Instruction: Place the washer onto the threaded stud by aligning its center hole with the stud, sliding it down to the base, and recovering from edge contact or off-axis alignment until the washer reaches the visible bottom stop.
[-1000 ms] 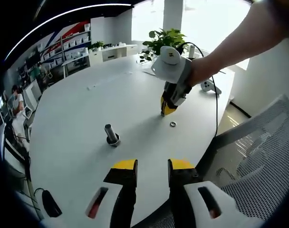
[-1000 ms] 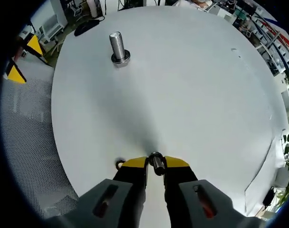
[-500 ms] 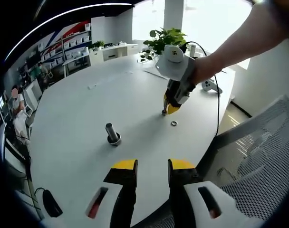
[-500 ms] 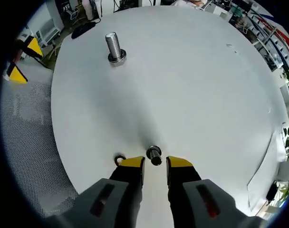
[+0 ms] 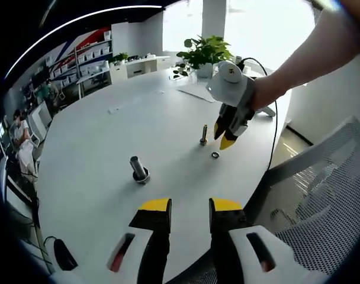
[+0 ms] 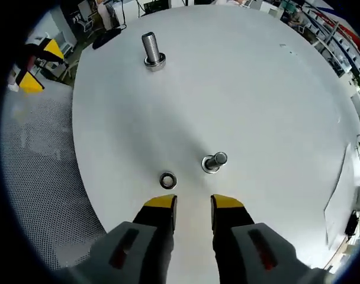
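Observation:
Two threaded studs stand upright on the white round table (image 5: 103, 130). The larger stud (image 5: 137, 168) (image 6: 151, 49) has a ring around its base. The smaller stud (image 5: 203, 135) (image 6: 214, 161) stands free near my right gripper (image 5: 228, 137) (image 6: 193, 203), which hovers above the table, open and empty. A small washer (image 5: 215, 155) (image 6: 167, 180) lies flat just ahead of the right gripper's left jaw, beside the smaller stud. My left gripper (image 5: 190, 205) is open over the table's near edge, well back from both studs; its yellow tips (image 6: 33, 70) show past the table's edge.
A mesh chair (image 5: 322, 189) (image 6: 32, 165) sits against the table edge. At the far side are a potted plant (image 5: 205, 49), a black cable (image 5: 269, 127) and a white device (image 5: 260, 107). A black mouse-like object (image 5: 61, 253) lies near the left gripper.
My right gripper went from shut on the smaller stud to open, then drew back and up. The stud stays standing on the table. The left gripper has held still.

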`<control>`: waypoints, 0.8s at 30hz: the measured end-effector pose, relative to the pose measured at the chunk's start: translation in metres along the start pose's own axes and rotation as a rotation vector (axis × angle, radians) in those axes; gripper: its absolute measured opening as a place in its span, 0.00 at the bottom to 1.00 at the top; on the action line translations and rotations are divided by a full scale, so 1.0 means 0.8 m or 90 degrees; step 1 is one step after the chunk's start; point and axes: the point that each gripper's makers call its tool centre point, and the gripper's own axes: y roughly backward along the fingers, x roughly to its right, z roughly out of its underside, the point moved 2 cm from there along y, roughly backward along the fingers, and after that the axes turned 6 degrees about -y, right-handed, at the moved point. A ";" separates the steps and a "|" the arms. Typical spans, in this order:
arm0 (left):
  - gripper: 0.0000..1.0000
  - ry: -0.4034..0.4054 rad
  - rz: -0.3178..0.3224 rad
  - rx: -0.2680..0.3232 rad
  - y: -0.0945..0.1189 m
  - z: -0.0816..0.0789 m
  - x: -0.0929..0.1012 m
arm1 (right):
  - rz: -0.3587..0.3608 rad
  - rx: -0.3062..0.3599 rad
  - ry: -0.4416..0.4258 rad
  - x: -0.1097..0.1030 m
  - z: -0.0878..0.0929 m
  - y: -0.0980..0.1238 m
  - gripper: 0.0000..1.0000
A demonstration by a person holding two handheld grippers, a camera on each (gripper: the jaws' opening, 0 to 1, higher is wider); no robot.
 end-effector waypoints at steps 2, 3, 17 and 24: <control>0.23 -0.001 0.001 0.002 0.000 -0.001 0.001 | -0.004 -0.010 0.001 -0.006 0.002 -0.002 0.26; 0.23 -0.002 0.002 0.002 0.000 -0.001 0.001 | -0.004 -0.010 0.005 -0.009 0.000 -0.001 0.26; 0.23 -0.005 0.003 0.004 0.000 -0.002 0.002 | -0.014 0.003 0.040 -0.031 -0.022 -0.012 0.26; 0.23 -0.006 0.001 0.006 0.001 -0.003 0.001 | -0.006 -0.001 0.069 -0.035 -0.025 -0.011 0.22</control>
